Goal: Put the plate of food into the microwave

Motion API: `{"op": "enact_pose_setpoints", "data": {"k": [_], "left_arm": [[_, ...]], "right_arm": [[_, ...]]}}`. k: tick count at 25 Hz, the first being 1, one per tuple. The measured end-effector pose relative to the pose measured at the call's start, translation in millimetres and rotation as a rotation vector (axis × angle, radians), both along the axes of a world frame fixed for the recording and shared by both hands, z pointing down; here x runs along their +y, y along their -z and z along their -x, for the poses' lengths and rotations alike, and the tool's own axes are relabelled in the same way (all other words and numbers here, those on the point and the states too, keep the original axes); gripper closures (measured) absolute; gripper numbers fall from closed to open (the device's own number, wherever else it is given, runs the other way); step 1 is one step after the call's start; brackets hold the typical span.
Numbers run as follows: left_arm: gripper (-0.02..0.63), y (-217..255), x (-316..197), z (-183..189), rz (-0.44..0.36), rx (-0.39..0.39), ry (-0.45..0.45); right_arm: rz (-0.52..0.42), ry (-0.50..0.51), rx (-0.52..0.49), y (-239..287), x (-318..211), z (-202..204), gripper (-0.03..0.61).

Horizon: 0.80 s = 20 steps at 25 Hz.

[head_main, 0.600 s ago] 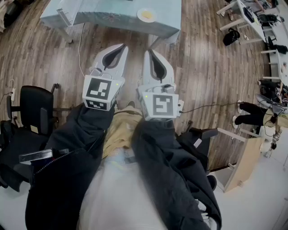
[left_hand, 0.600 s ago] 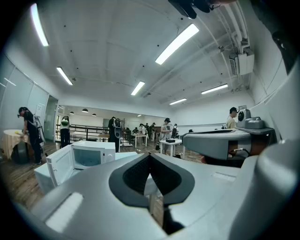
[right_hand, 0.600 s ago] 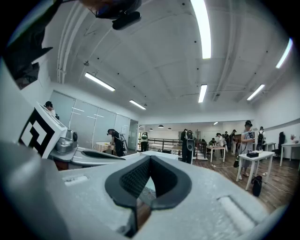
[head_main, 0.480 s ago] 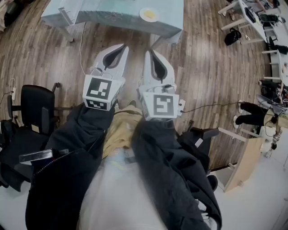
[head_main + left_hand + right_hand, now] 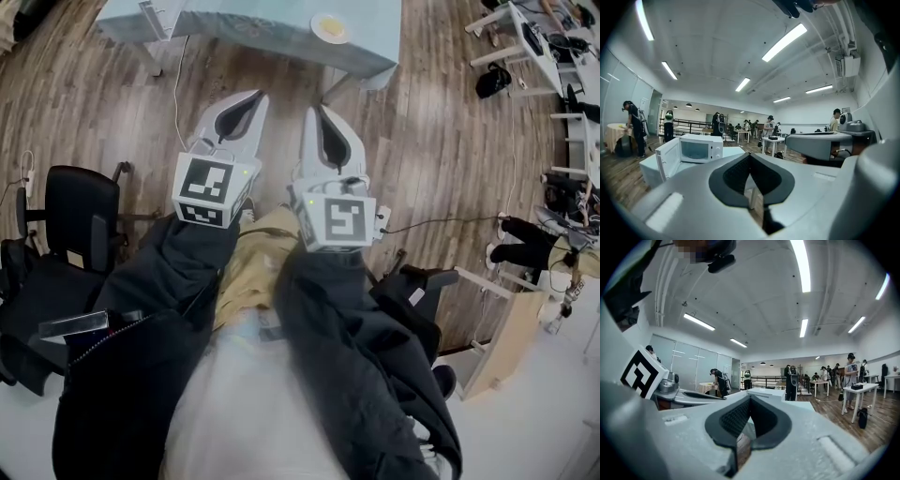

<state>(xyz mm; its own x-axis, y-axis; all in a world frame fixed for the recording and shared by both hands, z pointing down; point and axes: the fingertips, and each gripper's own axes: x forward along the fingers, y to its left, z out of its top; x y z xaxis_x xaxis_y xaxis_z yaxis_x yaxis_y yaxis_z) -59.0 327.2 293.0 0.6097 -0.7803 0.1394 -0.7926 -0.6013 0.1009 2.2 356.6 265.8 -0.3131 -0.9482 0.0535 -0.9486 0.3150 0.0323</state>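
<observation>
The round white plate of yellow food (image 5: 330,26) had shifted rightward, still distant; left gripper (image 5: 259,96) and right gripper (image 5: 307,110) were closed, empty.

Head view looks steeply down; other two look level (toward table (image 5: 262,23)).
</observation>
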Motion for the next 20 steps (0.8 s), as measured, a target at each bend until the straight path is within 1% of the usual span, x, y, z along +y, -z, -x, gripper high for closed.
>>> {"op": "enact_pose_setpoints", "data": {"k": [7, 11, 15, 20], "left_arm": [[0.614, -4, -4, 11, 0.016, 0.016, 0.007], [0.614, -13, -12, 3, 0.037, 0.016, -0.006], [0.614, -18, -23, -6, 0.038, -0.005, -0.006], [0.614, -14, -59, 0, 0.026, -0.028, 0.037]], "right_arm": [[0.007, -0.007, 0.007, -3, -1, 6, 0.586], [0.036, 0.002, -0.012, -6, -9, 6, 0.584], [0.038, 0.008, -0.027, -17, -25, -8, 0.583], [0.026, 0.055, -0.037, -15, -60, -6, 0.583]]}}
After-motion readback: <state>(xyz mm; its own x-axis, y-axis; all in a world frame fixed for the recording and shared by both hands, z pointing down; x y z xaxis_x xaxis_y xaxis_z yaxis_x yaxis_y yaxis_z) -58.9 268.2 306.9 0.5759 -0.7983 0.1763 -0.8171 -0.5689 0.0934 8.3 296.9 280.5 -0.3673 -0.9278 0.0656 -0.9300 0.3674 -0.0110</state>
